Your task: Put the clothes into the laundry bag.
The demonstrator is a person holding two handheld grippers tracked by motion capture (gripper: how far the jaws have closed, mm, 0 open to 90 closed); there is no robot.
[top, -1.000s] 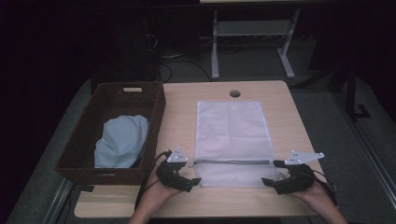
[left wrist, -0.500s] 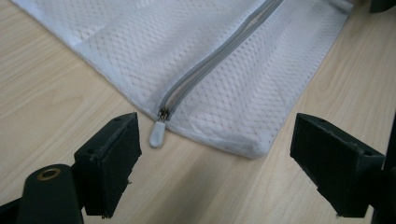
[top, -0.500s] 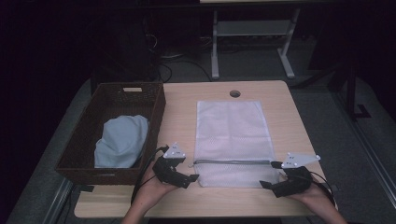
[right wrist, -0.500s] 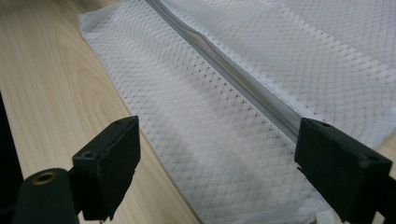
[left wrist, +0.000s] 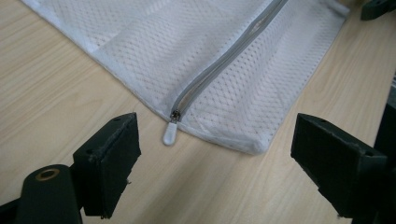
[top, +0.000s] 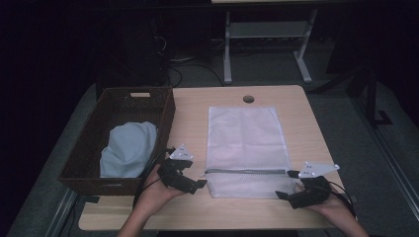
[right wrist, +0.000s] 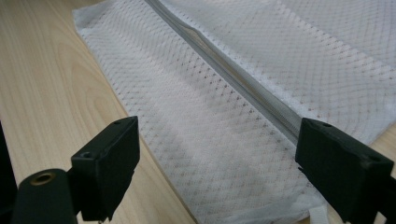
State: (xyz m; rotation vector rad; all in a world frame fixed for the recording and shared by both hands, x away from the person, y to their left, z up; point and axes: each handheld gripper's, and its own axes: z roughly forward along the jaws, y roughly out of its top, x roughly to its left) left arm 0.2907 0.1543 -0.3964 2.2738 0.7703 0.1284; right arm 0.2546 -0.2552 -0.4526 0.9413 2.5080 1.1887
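A white mesh laundry bag (top: pixel 244 148) lies flat on the wooden table (top: pixel 192 116), its grey zipper (top: pixel 245 172) running across near the front end. In the left gripper view the white zipper pull (left wrist: pixel 170 134) rests on the wood at the bag's corner, between the wide-apart jaws. My left gripper (top: pixel 197 185) is open just left of the bag's front corner. My right gripper (top: pixel 285 186) is open at the bag's front right corner, and in its own view the jaws straddle the mesh bag (right wrist: pixel 210 121) and zipper (right wrist: pixel 233 74).
A dark wicker basket (top: pixel 94 148) stands at the table's left side with a pale blue cloth (top: pixel 127 149) inside. A round cable hole (top: pixel 248 99) sits near the far edge. A metal frame (top: pixel 267 34) stands on the floor behind the table.
Both grippers have shifted slightly back toward the front edge and the bag's corners; the bag and basket have not moved.
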